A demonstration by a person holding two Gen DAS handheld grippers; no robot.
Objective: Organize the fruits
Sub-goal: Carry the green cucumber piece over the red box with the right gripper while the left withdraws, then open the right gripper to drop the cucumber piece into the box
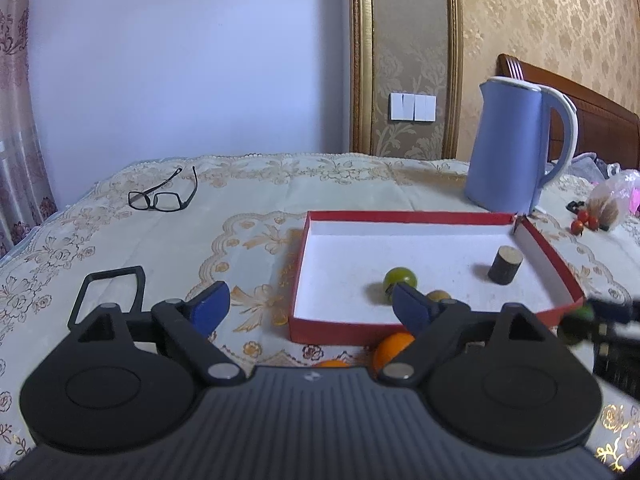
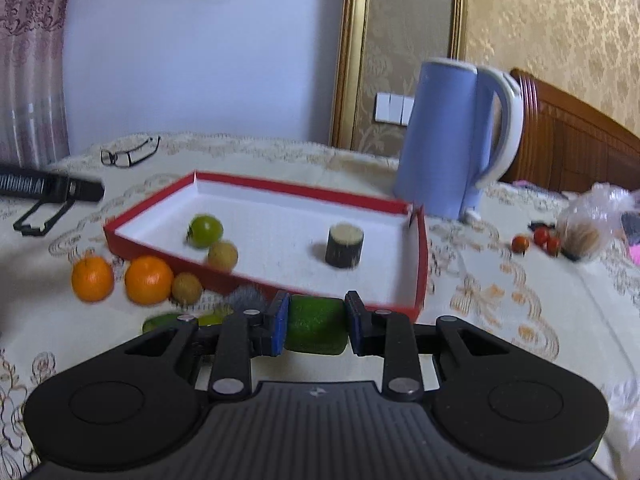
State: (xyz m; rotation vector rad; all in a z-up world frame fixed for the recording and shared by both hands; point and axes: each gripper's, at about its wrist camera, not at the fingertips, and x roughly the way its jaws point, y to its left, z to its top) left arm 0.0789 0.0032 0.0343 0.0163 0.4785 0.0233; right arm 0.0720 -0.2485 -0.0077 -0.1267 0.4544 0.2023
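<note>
The right gripper [image 2: 316, 326] has its jaws clamped on a green fruit [image 2: 316, 330], just before the near rim of the red box [image 2: 420, 248] on the desk. The left gripper [image 1: 310, 304] is open and empty. Next, likely: carry the fruit over the rim and release it beside the green tomato [image 2: 205, 231].

Green fruit [image 2: 316, 326] in right gripper [image 2: 316, 330]
</note>
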